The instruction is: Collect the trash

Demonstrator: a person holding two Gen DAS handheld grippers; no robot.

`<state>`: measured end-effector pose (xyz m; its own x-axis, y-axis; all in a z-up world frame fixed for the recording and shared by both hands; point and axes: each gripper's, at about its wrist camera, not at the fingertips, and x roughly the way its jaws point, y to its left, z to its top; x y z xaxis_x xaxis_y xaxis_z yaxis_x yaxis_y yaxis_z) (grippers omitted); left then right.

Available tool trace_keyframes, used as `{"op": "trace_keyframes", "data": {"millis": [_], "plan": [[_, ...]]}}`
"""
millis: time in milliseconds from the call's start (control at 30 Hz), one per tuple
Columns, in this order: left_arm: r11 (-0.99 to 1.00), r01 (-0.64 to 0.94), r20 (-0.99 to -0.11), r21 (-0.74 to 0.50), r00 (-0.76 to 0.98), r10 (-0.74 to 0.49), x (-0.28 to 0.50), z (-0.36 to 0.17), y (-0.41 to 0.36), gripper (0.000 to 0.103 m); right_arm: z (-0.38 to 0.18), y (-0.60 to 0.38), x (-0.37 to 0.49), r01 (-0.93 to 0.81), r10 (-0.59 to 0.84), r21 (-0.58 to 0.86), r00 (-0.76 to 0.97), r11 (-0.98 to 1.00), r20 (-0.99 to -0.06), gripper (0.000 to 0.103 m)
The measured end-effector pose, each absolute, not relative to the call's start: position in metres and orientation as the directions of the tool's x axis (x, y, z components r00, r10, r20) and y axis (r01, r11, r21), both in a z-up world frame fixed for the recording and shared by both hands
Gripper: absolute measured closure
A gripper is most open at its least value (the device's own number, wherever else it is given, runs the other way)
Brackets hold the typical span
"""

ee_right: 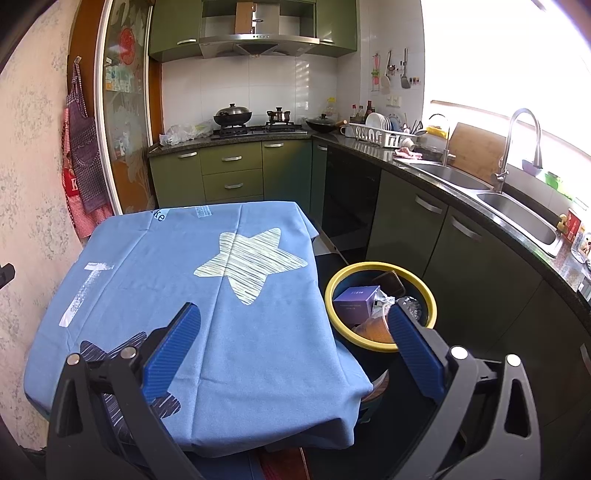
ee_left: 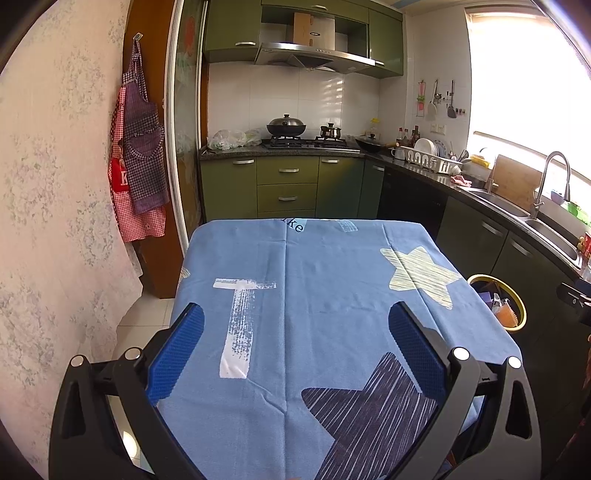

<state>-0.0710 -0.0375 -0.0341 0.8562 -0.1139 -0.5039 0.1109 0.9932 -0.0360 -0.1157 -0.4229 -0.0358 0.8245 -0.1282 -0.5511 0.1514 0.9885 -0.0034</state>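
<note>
Your left gripper (ee_left: 295, 325) and right gripper (ee_right: 293, 325) both hang spread apart, empty, above the blue cloth (ee_right: 207, 295). The trash bin (ee_right: 380, 345), holding a purple box (ee_right: 352, 304), sits just right of your right gripper.

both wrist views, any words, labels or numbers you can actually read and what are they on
"ke": end of a dark printed word at the far edge of the blue tablecloth; the rest is folded over.
"K": white letter on the red apron hanging on the wall; the rest is hidden.
Purple box in the yellow-rimmed bin: print too small.
Range hood badge: blurred.
Red packet by the sink: unreadable.
</note>
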Motion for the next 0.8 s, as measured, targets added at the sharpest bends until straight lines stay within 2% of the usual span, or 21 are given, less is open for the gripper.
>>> {"op": "trace_keyframes", "data": {"millis": [800], "plan": [[0.993, 0.108, -0.517, -0.037, 0.849, -0.112, -0.0677, -0.0391, -0.0371, 0.004, -0.0366, -0.4184, -0.1148, 0.151, -0.126, 0.0, 0.821, 0.988, -0.557, 0.006]]}}
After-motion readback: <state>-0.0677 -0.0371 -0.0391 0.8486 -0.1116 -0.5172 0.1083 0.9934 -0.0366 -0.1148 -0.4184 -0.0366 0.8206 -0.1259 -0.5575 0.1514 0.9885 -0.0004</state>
